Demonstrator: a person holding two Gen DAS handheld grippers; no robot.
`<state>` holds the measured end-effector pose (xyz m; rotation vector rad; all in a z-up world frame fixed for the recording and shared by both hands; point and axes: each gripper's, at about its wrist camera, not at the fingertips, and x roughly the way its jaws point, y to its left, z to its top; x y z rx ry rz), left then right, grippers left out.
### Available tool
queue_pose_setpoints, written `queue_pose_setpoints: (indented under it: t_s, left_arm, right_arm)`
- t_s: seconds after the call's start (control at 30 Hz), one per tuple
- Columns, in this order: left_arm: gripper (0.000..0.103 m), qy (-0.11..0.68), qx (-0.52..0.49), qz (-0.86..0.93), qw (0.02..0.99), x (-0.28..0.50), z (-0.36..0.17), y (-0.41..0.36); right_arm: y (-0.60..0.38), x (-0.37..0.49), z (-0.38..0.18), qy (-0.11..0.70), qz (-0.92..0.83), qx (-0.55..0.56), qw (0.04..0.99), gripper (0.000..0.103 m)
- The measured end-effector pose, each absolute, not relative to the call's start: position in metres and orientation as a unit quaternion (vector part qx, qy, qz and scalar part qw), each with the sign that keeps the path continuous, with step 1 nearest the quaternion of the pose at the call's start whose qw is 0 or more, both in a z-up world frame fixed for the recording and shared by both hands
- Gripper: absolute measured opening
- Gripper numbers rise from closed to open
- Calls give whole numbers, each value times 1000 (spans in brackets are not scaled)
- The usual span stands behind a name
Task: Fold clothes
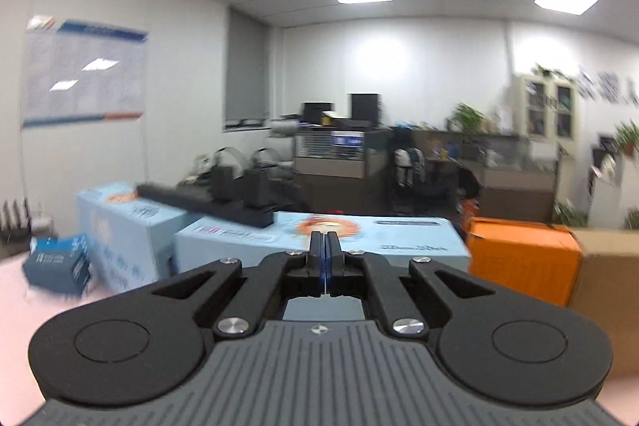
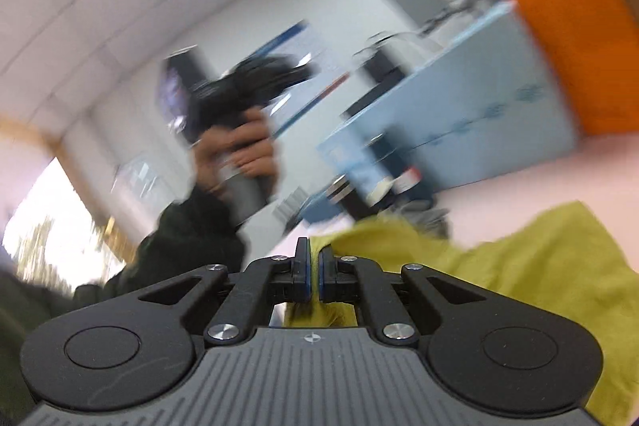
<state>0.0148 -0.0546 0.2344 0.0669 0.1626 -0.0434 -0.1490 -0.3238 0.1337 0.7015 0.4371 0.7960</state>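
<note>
A yellow-green cloth [image 2: 519, 266] lies rumpled on the pink table [image 2: 539, 190], and one part of it rises into my right gripper [image 2: 313, 262]. That gripper is shut on the cloth, which shows in the thin slit between its blue pads and just under them. The right wrist view is tilted and blurred. In it a person's hand [image 2: 239, 146] in a dark sleeve [image 2: 187, 234] holds my left gripper [image 2: 297, 72] high up. My left gripper [image 1: 324, 246] points about level across the room, pads pressed together. No cloth shows in the left wrist view.
Two light blue cartons [image 1: 359, 242] stand along the table's far side, with a long black device [image 1: 207, 204] on top. An orange box [image 1: 523, 266] and a brown cardboard box [image 1: 607, 274] stand to their right. A small dark blue box [image 1: 60, 266] sits at the left. Office desks lie beyond.
</note>
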Motion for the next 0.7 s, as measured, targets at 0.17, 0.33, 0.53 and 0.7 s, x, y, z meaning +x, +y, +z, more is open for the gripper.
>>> queue_pose_setpoints:
  t_s: [0.17,0.33,0.53,0.7]
  left_arm:
    - [40,86,133,-110,981,-3,199,-77]
    - [44,252,145,-142,946,-7,96,-46]
    - [50,388,77,-104,913,-41,-7,-1]
    - [70,412,-89,-61,905,-33,-32,10]
  right_arm:
    - [-429,-160,100,180,180,382,888,4]
    - [-468,-177,79,214,96,341,910,3]
    - [-442,-155,56,271,116,269,917,5]
    - [-412,-133,34,250,106,107,956,91]
